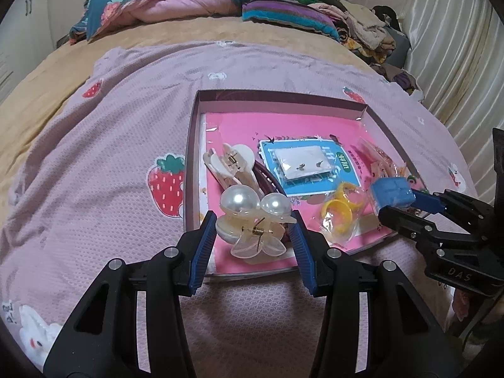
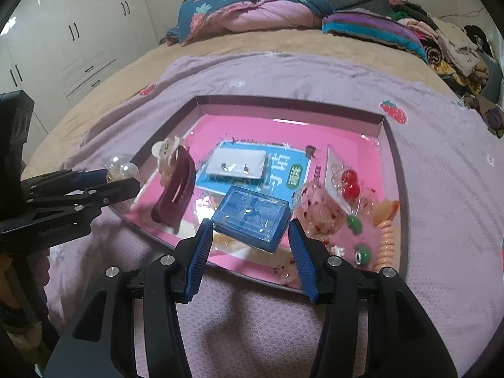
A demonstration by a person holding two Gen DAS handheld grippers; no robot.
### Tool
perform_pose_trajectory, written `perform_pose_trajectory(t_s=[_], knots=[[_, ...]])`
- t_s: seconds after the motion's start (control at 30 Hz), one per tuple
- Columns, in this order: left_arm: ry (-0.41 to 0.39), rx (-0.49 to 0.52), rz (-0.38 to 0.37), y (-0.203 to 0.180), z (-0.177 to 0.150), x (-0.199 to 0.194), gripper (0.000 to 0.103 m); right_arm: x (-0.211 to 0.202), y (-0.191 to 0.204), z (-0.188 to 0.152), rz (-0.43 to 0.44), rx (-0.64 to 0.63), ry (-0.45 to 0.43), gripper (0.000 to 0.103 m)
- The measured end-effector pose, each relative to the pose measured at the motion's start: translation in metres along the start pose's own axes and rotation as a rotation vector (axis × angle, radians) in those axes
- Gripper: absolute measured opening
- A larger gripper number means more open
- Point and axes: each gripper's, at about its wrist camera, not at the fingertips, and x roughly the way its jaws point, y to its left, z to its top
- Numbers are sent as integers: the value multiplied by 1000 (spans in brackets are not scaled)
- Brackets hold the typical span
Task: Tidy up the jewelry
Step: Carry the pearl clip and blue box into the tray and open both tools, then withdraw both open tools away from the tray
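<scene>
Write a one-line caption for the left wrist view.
Left gripper holds a translucent pearl-topped claw clip over the shallow pink-lined box.

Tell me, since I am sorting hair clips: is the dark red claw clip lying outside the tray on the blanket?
No, the dark red claw clip stands inside the tray, on its pink liner near the left wall.

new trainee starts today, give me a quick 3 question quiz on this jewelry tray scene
1. True or false: the left gripper holds the pearl hair clip.
2. What does the right gripper hold? A) blue box B) red cherries C) dark red claw clip
3. Fill in: the earring card lies inside the ____.

Key: 1 true. 2 A, the blue box. 3 tray.
</scene>
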Motion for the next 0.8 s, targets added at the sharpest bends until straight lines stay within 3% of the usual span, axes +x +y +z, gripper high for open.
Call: perform_pose_trajectory(t_s=[0.23, 0.8], knots=[[4, 7, 1, -3, -2, 0, 40, -7, -3, -6, 10, 17, 0, 57], [-118, 39, 19, -27, -5, -67, 77, -89, 3, -32, -40, 0, -139, 91]])
